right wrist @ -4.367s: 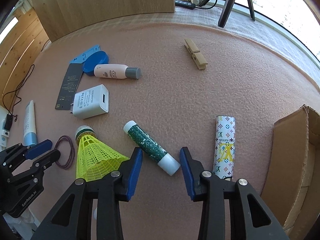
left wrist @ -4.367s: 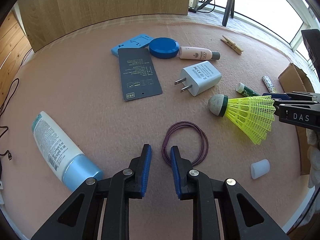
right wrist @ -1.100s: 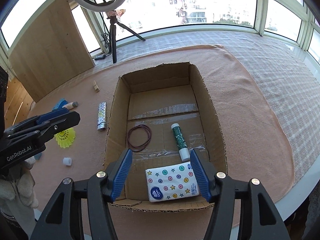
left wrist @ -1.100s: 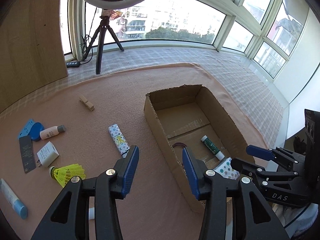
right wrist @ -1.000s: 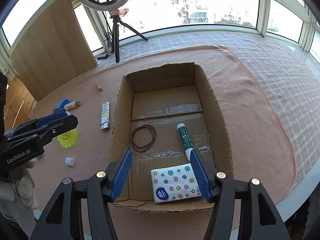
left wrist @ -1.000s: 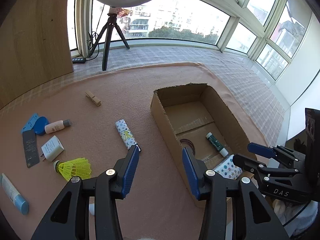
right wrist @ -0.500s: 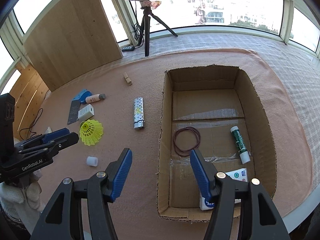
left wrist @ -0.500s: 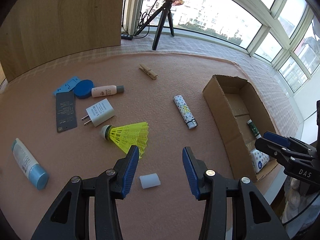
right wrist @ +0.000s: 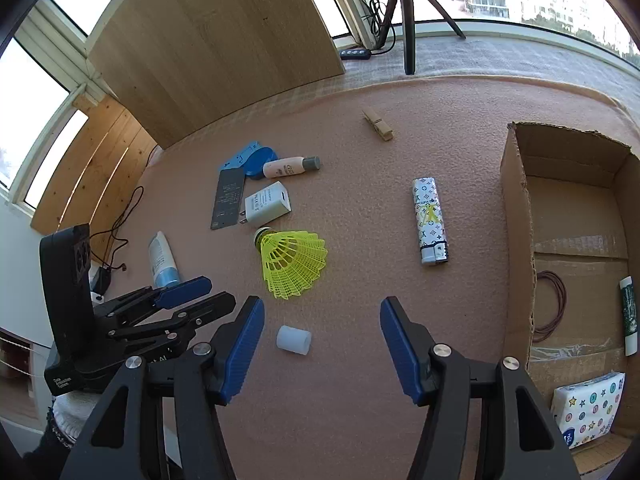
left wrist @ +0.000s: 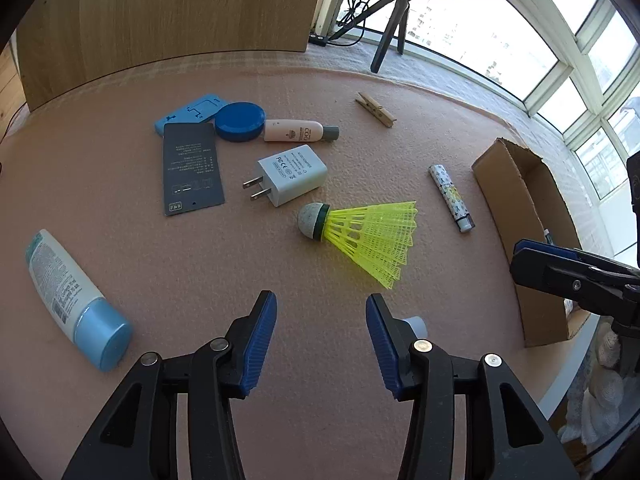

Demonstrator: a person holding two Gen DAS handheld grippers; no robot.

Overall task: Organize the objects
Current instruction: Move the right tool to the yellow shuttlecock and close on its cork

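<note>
Loose objects lie on a pink mat. A yellow shuttlecock (left wrist: 360,236) lies just ahead of my left gripper (left wrist: 320,308), which hangs open and empty above bare mat. A white cap (left wrist: 416,325) peeks out behind its right finger. In the right wrist view my right gripper (right wrist: 322,312) is open above the mat, with the white cap (right wrist: 294,340) on the mat below, nearer its left finger and untouched. The shuttlecock (right wrist: 294,264) and a patterned lighter (right wrist: 430,220) lie beyond. The cardboard box (right wrist: 516,208) at right holds a hair tie (right wrist: 552,304), a green stick (right wrist: 628,312) and a tissue pack (right wrist: 588,404).
A white charger (left wrist: 286,178), dark card (left wrist: 192,168), blue lid (left wrist: 240,120), blue case (left wrist: 190,114), small bottle (left wrist: 296,132) and clothespin (left wrist: 376,105) lie farther back. A white tube (left wrist: 72,296) lies at left. A wooden panel and a tripod stand beyond the mat.
Both grippers have swung left, away from over the box, and now look down on the loose objects. The left one has also come lower. Neither holds anything.
</note>
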